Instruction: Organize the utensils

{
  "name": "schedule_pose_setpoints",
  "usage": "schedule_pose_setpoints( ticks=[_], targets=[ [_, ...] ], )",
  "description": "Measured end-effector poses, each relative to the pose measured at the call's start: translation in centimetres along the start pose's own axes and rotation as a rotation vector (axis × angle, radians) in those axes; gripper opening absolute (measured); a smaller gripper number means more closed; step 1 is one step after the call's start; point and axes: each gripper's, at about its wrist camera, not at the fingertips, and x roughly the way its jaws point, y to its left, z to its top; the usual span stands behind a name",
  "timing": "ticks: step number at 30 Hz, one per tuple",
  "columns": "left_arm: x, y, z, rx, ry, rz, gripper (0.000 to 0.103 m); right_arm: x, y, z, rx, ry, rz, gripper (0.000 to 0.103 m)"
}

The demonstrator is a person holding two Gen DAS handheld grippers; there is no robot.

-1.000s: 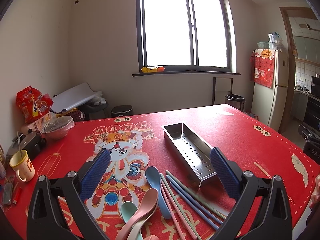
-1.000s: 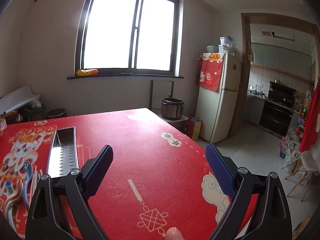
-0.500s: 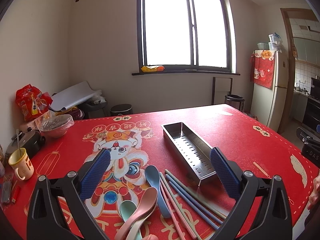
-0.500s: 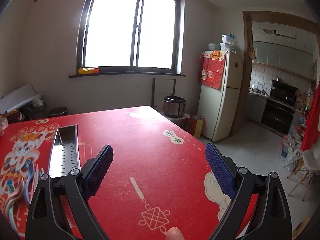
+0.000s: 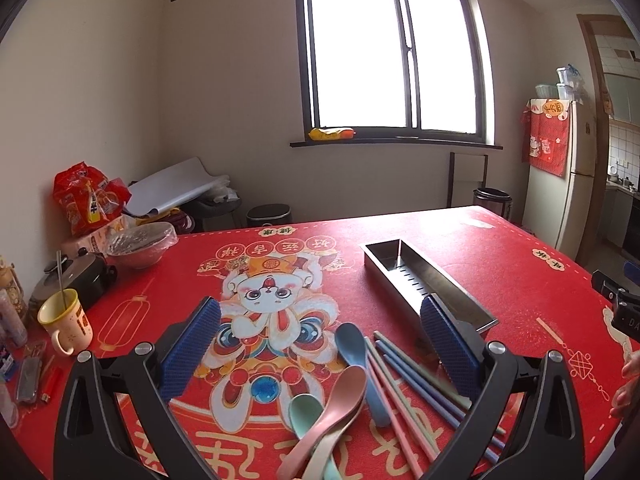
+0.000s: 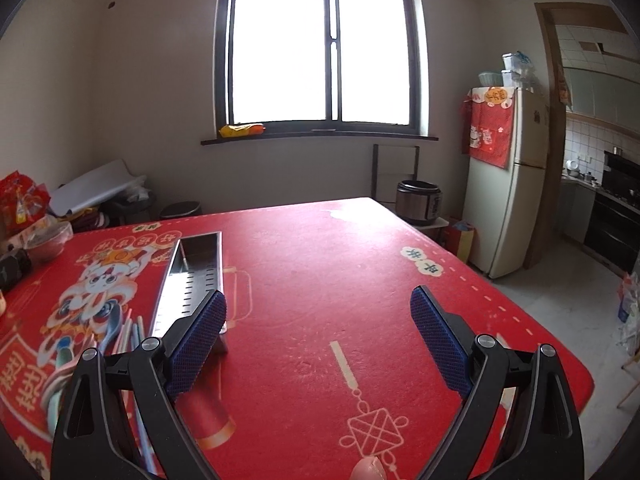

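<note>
— Along the near edge of the table (image 5: 460, 236), that is where the utensils lie loose: the blue spoon (image 5: 358, 356), the pink spoon (image 5: 334, 408) and the green spoon (image 5: 306, 410) overlapping one another, with the chopsticks (image 5: 416, 380) fanned out just beside them toward the right edge.

— And the steel tray (image 5: 430, 286)?

— Empty as far as I can see, lying lengthwise from near the chopstick tips toward the far edge, just beyond the pile. Nothing has been sorted into it yet, so I judge the task to be at its very first pick.

— What are the claws doing?

— The left claw (image 5: 320, 350) hangs above the spoons with its jaws spread wide and nothing between them. The right claw (image 6: 318, 340) is likewise wide apart and empty, over bare red cloth toward the right edge, with the tray off to its own left.

— So the next move?

— Probably the left claw lowering onto one spoon handle. The spoons are stacked, so it would need to close on a single handle without dragging the others.

— Room to work?

— Plenty in the middle and on the right side. The left edge is crowded: a yellow mug (image 5: 64, 322), a covered bowl (image 5: 140, 242) and a dark pot (image 5: 82, 276). The pile sits close to the near edge, so a nudge could push a piece off.
</note>
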Motion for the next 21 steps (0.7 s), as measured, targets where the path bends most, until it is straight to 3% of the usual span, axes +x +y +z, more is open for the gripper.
schedule_pose_setpoints(
  ticks=[3, 9, 16, 21],
  targets=[
    [0.4, 2.2, -1.0, -0.01, 0.018, 0.095, 0.098, 0.6, 1.3, -0.4, -0.031, 0.005, 0.067, 0.09],
    [1.0, 6.6, -3.5, -0.054, 0.068, 0.098, 0.098, 1.6, 4.7, -1.6, -0.133, 0.014, 0.211, 0.09],
    [1.1, 9.1, -4.9, -0.121, 0.062, 0.074, 0.098, 5.0, 7.9, -3.3, -0.165, 0.216, 0.347, 0.09],
    [1.0, 8.9, -5.2, -0.116, 0.037, 0.1, 0.098, 7.1, 8.9, -4.9, -0.199, 0.306, 0.457, 0.09]
  ],
)
